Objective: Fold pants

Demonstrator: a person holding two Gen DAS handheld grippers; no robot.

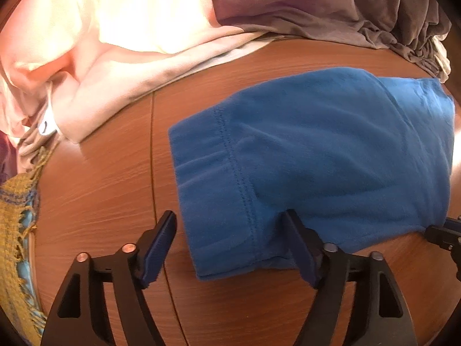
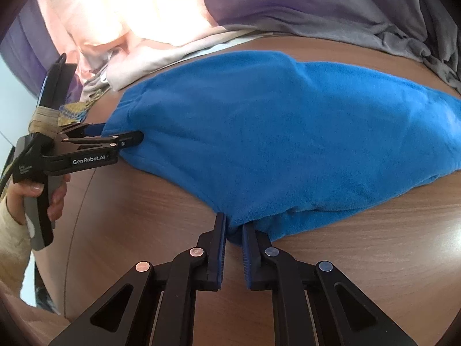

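Pants (image 2: 273,144): blue fleece, folded flat on the table (image 2: 129,216).
Right gripper (image 2: 232,232): clamped on the pants' near edge, likely to lift.
Left gripper (image 1: 230,242): wide, straddling the pants' hem corner (nothing pinched).

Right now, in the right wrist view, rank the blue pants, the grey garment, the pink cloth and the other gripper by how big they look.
1. blue pants
2. grey garment
3. pink cloth, though the frame edge and glare cut both garments off, so their order is unsure
4. left gripper, smallest
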